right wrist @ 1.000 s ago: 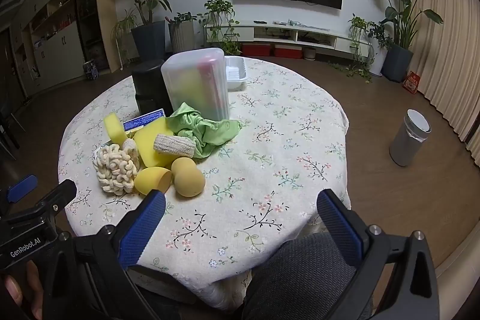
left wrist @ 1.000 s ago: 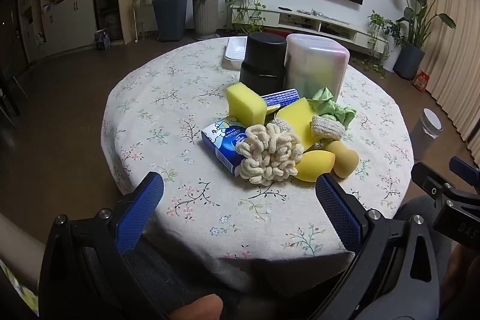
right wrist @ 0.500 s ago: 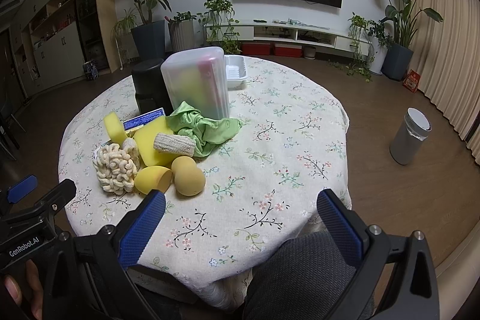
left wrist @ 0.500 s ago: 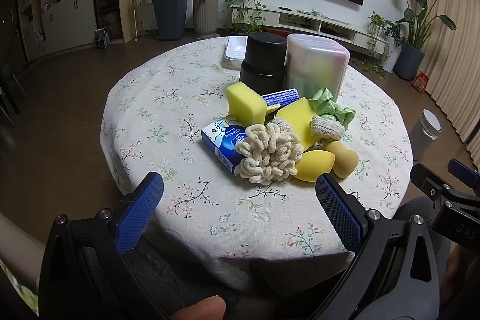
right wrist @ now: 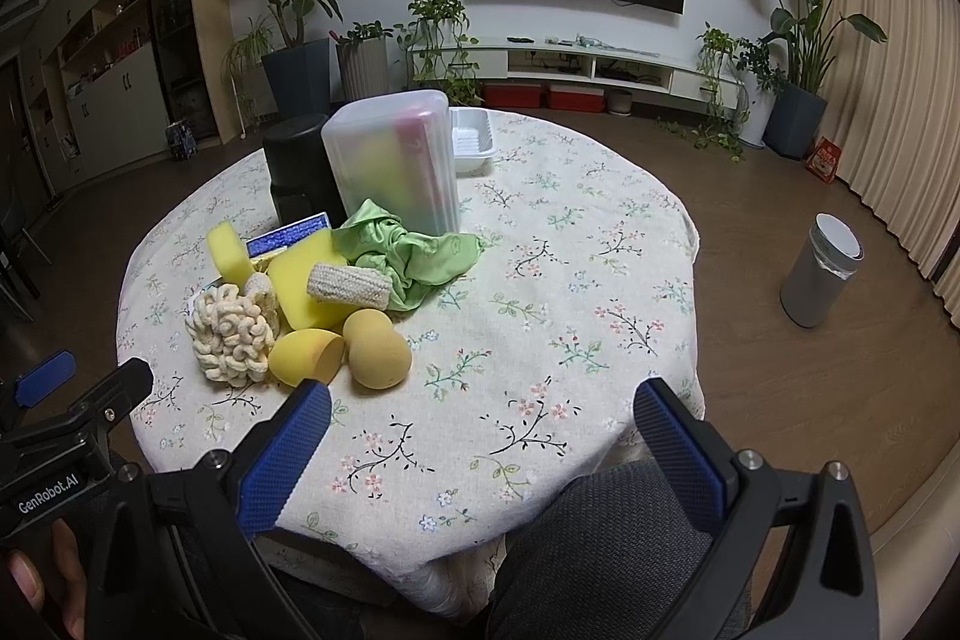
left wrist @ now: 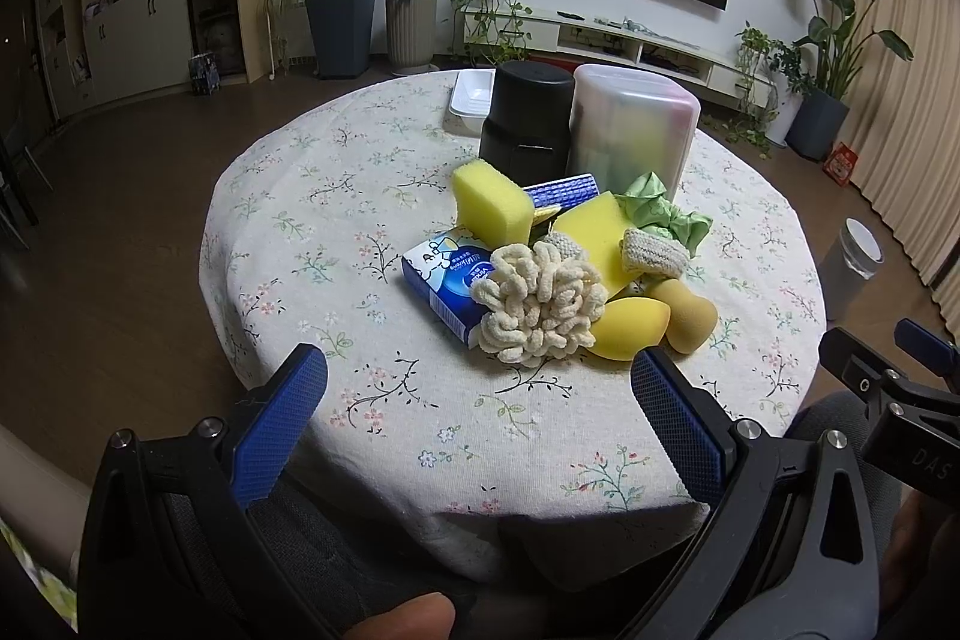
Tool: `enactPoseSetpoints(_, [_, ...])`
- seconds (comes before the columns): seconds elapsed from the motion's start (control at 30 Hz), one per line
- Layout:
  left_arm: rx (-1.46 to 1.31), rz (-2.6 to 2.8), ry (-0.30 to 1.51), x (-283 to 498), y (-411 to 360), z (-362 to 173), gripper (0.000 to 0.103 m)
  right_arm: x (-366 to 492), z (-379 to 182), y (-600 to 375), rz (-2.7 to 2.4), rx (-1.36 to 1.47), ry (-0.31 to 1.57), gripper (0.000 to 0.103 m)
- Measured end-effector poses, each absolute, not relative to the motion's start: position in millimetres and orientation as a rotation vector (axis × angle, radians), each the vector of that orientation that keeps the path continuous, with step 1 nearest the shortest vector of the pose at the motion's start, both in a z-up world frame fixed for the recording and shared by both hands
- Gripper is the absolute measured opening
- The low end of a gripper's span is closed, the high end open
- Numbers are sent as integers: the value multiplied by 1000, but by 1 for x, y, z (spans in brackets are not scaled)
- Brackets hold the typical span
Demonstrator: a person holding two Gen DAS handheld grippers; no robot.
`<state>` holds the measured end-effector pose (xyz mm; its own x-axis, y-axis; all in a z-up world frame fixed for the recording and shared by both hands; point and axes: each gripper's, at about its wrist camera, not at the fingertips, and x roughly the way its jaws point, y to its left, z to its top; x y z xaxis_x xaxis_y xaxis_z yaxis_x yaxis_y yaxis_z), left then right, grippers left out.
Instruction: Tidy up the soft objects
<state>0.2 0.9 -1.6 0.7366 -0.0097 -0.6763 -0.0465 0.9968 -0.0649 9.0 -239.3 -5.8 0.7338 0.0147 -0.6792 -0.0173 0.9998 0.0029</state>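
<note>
Both claws, left gripper [left wrist: 479, 403] and right gripper [right wrist: 482, 415], gape empty at frame bottom; centre-frame loopy scrubber [left wrist: 538, 299] looks light, squashy—pinch its middle.

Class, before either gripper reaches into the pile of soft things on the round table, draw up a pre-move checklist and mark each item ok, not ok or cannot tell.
1. Left gripper open and empty: ok.
2. Right gripper open and empty: ok.
3. Cream chenille sponge on top of the pile at its near edge, free to grasp: ok.
4. Blue tissue pack free to lift: not ok, the chenille sponge lies partly on it.
5. Frosted container open to take items: cannot tell; things already show through its wall.
6. Green cloth clear of the container: not ok, it lies bunched against its base.
</note>
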Motion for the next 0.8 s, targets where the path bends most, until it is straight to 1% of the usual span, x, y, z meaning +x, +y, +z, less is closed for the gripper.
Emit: enactPoseSetpoints(0.8, [-83, 13, 747, -3, -2, -4, 103, 9, -8, -240, 19, -1, 750, 103])
